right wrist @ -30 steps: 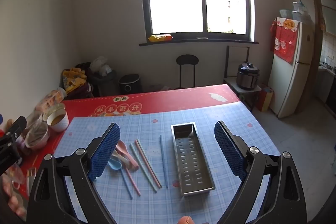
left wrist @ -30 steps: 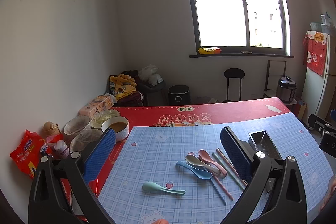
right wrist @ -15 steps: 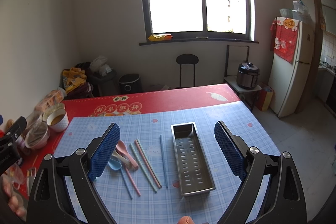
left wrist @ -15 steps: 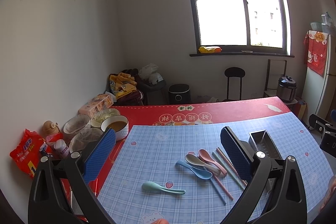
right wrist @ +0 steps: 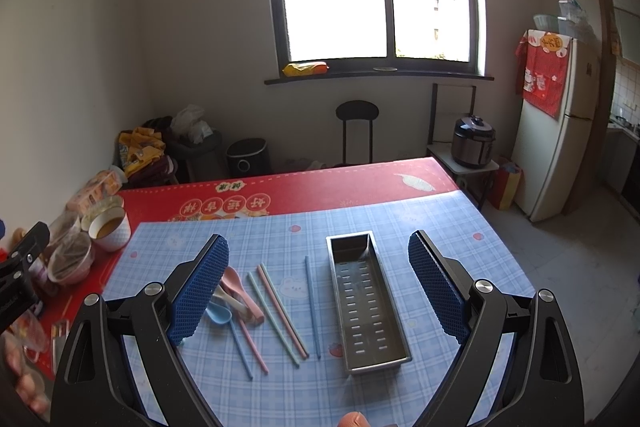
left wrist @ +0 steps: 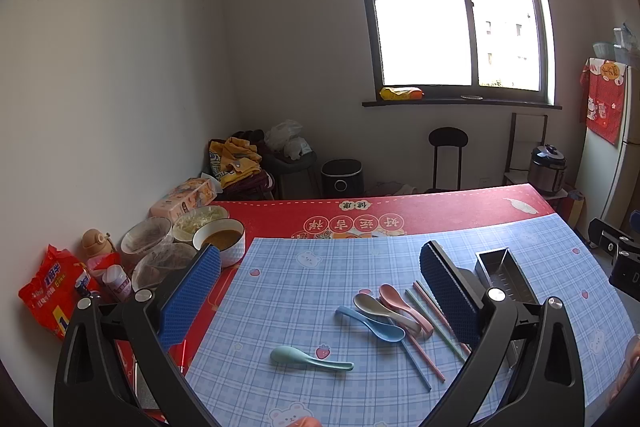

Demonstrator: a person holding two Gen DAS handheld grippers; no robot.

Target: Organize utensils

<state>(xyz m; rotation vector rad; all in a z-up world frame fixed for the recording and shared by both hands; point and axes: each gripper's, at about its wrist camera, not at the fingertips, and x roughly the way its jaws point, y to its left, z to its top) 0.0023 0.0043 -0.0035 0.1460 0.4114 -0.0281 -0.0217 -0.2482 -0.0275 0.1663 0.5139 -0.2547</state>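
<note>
A steel perforated tray lies lengthwise on the blue checked mat; its far end shows in the left wrist view as tray. Left of it lie several pastel chopsticks and a lone blue chopstick. Pink, beige and blue spoons overlap in a cluster; a teal spoon lies apart, nearer me. My left gripper hovers open above the spoons. My right gripper hangs open above the chopsticks and tray. Neither holds anything.
Bowls covered in film, a tissue pack, a red snack bag and small bottles crowd the table's left edge on the red cloth. Beyond the table stand a stool, a rice cooker and a fridge.
</note>
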